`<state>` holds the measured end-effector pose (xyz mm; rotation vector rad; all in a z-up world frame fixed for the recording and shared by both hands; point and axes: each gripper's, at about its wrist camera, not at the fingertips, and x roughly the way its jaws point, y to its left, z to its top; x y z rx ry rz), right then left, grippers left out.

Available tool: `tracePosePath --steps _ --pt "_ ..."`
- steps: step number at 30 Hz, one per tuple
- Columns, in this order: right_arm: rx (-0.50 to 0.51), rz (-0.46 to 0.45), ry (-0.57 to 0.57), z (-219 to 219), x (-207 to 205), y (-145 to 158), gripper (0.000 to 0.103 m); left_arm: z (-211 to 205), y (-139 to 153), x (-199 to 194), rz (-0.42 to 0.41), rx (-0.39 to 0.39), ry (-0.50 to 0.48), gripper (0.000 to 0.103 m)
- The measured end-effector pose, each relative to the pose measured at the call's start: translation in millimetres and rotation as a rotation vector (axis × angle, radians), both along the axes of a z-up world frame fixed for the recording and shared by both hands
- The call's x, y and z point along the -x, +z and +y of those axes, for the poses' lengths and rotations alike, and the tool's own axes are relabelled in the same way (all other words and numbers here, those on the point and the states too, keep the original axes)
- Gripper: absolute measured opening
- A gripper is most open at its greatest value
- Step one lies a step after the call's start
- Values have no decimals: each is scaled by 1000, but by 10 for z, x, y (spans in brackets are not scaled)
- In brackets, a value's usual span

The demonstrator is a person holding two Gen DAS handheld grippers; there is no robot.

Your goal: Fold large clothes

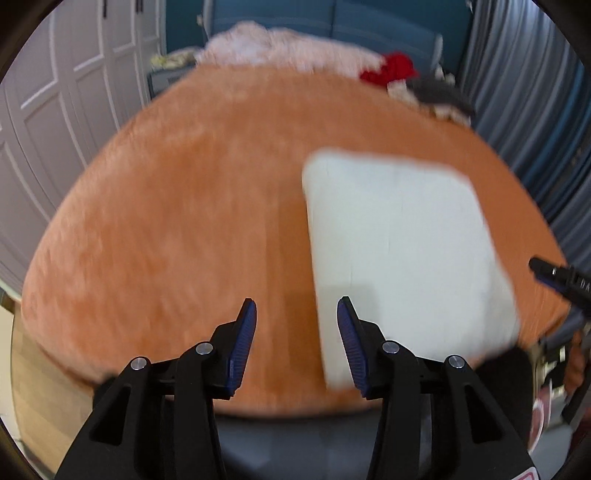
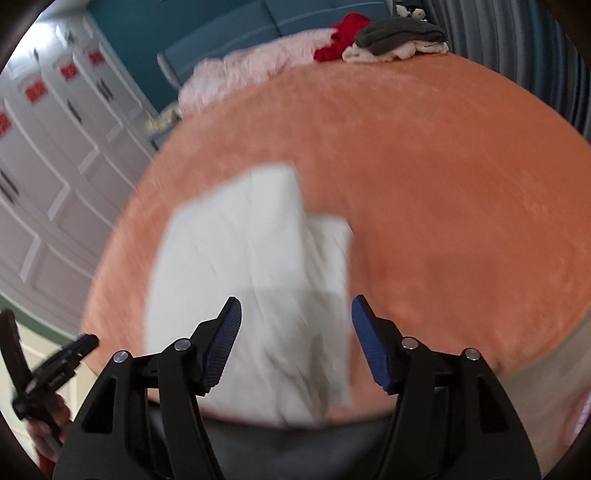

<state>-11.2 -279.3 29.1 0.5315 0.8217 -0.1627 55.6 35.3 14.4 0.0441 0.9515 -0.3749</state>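
Note:
A folded white garment [image 1: 399,251] lies flat on the orange fleece bed cover [image 1: 184,221], near the front edge. My left gripper [image 1: 296,308] hovers above the garment's left edge, open, with nothing between its blue pads. In the right wrist view the same white garment [image 2: 255,280] lies as a blurred rectangle with a smaller flap on its right side. Above its near end hangs my right gripper [image 2: 296,306], open wide and empty. The right gripper's tip [image 1: 554,275] pokes in at the right edge of the left wrist view, and the left gripper [image 2: 79,345] shows at the lower left of the right wrist view.
A pink fluffy blanket [image 1: 280,48], a red garment [image 2: 347,35] and a grey and white pile of clothes [image 2: 399,40] lie at the far end of the bed. White wardrobe doors [image 2: 48,166] stand on the left, a grey curtain [image 1: 524,110] on the right.

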Motion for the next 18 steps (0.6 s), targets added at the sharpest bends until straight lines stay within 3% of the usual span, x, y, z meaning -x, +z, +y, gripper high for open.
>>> tracePosePath --steps 2,4,9,11,12,13,16,18 --pt "-19 -17 -24 -56 -267 12 73 -143 159 -235 -50 31 3 45" --pt "-76 -16 -53 -178 -477 -59 74 -326 205 -443 -74 33 1 45" --pt "-225 87 -166 -384 -932 -544 76 -811 22 -956 -1 59 5 45" --pt "-298 136 -110 -314 -1075 -782 61 -934 -62 -1103 15 62 1 45" --pt "-310 127 -101 -280 -1078 -808 34 -970 -92 -1139 17 58 3 45" --pt "-290 88 -101 -252 -1034 -758 19 -1033 -137 -1177 23 58 -7 45" --pt "-55 -4 -127 -124 -875 -487 15 -1170 -276 -1256 47 53 -17 45" --pt "59 51 -131 -97 -915 -587 15 -1256 -372 -1288 54 42 -22 45"
